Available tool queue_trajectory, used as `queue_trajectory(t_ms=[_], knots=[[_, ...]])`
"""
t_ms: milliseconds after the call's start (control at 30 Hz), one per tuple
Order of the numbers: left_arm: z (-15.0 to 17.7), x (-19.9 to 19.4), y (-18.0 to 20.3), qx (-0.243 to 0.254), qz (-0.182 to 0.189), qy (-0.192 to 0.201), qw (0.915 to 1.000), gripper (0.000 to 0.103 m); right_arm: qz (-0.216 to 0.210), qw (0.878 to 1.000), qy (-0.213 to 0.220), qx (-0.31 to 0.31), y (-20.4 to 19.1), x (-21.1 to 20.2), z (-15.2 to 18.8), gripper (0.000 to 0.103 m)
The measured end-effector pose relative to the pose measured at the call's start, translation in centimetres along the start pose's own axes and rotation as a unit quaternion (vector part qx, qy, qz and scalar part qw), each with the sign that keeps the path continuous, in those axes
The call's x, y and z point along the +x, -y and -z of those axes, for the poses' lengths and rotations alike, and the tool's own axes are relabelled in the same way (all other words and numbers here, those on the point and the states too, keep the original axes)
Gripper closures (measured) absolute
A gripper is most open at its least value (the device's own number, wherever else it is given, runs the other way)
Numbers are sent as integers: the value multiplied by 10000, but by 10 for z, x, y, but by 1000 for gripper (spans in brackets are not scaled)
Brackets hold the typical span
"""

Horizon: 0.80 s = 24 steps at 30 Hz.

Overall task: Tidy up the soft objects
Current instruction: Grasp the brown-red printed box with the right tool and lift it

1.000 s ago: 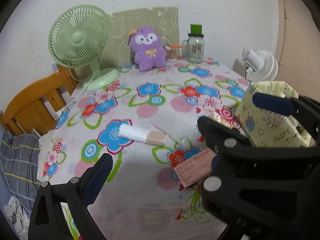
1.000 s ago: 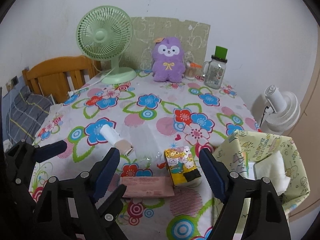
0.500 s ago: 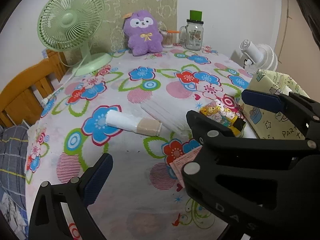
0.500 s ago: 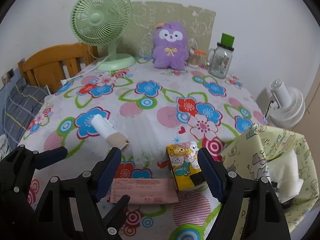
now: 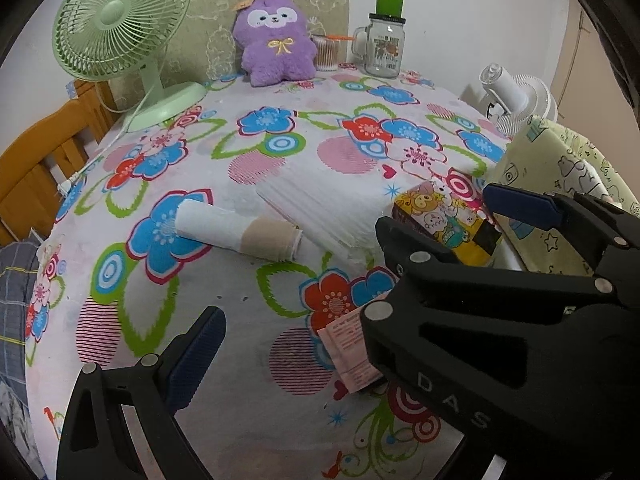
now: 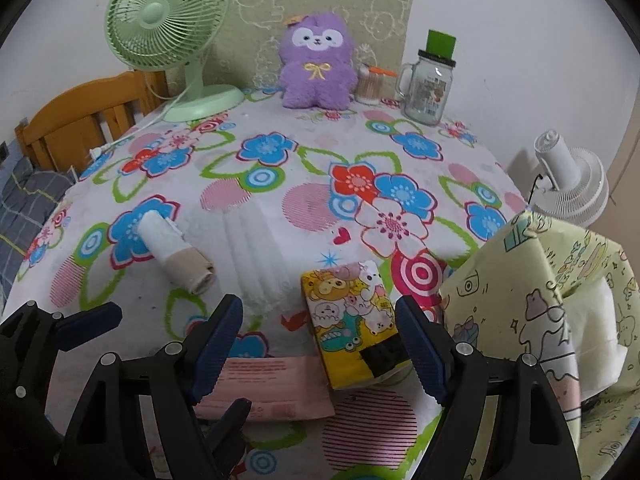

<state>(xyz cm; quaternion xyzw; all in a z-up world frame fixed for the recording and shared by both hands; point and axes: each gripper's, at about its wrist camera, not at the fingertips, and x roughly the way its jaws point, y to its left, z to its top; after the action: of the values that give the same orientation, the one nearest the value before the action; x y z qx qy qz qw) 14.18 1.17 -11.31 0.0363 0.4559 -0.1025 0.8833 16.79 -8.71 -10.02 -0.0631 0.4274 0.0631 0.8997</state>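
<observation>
A: Where do the soft things lie?

B: On the round worktop with the white flowered cloth (image 6: pixel 280 152). The yellow cartoon-printed tissue pack (image 6: pixel 352 324) lies near the front edge, between the blue pads of the right tongs (image 6: pixel 320 344), whose jaws stand wide and touch nothing that I can see. Just left of it, under the left finger of those tongs, lies the flat pink paper packet (image 6: pixel 272 392).

A: And the left tongs?

B: The left tongs (image 5: pixel 348 264) gape wide as well, holding nothing. In the left wrist view one finger sits low at the left, the other reaches across the right side, above the pink packet (image 5: pixel 352 352) and beside the yellow pack (image 5: pixel 444 224).

A: What else is soft there?

B: A rolled white-and-beige cloth (image 6: pixel 176 252) lies on a blue flower, left of a white ribbed sheet (image 6: pixel 256 256) spread flat mid-worktop. At the right edge stands a pale yellow-green cartoon-printed bag (image 6: pixel 540 320), open, with a white tissue wad (image 6: pixel 600 336) inside.

A: And at the back?

B: A purple plush toy (image 6: pixel 316 64) sits upright against a green board, between a light green desk fan (image 6: pixel 172 28) and a glass mug jar with a green lid (image 6: pixel 428 84).
</observation>
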Motion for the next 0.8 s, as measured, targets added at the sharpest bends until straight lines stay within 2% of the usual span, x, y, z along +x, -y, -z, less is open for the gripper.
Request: queue_trajectory(t_ms=[200, 600, 800], knots=[[0, 11, 4, 6, -15, -102, 9999, 3, -20, 9999, -147, 80, 6, 14, 4, 22], [-3, 14, 6, -44, -17, -85, 10000, 1, -110, 9999, -108, 35, 8, 21, 3, 22], [-2, 13, 2, -78, -95, -78, 9999, 2, 3, 9999, -94, 45, 9, 22, 1, 22]])
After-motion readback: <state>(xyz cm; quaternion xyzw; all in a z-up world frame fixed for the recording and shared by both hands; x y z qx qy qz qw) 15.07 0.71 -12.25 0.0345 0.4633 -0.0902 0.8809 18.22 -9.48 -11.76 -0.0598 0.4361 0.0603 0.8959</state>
